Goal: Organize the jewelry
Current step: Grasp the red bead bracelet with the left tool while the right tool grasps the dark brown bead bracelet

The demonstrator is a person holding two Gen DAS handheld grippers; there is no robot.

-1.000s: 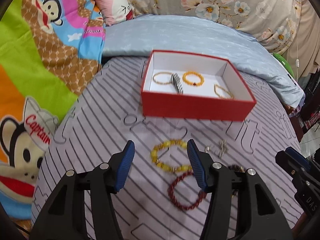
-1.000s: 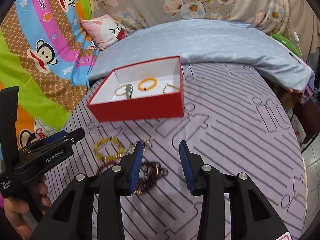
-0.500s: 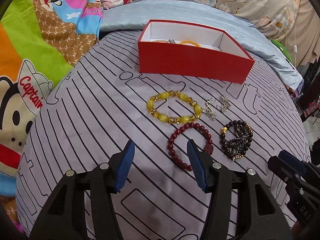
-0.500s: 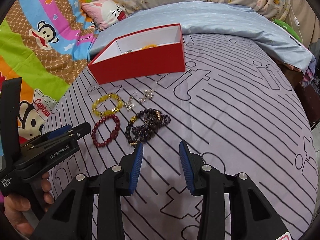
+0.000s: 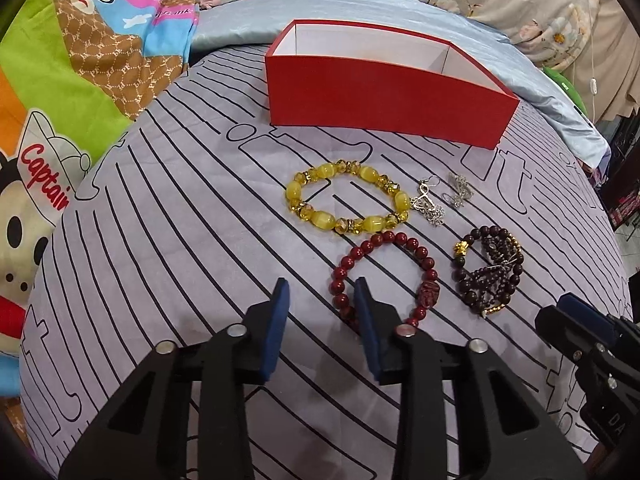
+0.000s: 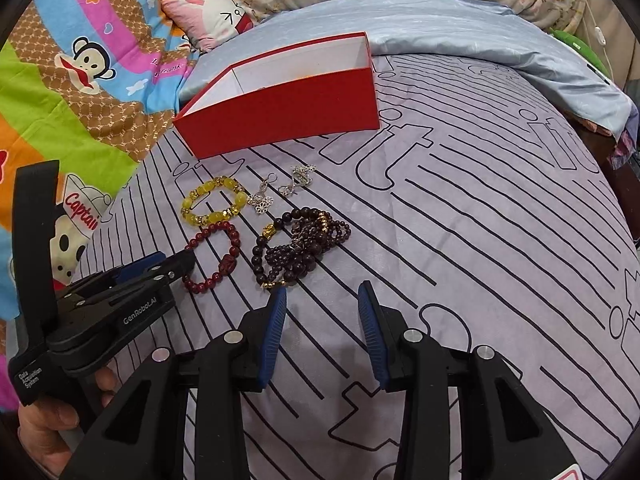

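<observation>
Two grippers were held low over the bedspread (image 5: 168,216) — the left gripper (image 5: 320,292), jaws just narrowed around bare cloth beside the red bracelet (image 5: 384,276); the right gripper (image 6: 322,294) likewise parted, empty.

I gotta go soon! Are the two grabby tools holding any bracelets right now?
Left tool: open, just been closing, nothing between its fingers; red bracelet beside it.
Right tool: open, holding nothing.

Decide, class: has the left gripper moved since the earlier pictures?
Yes. The left gripper has come down toward the bed, its jaws just closing with nothing between them: the red box now shows only its front wall, its contents hidden.
</observation>
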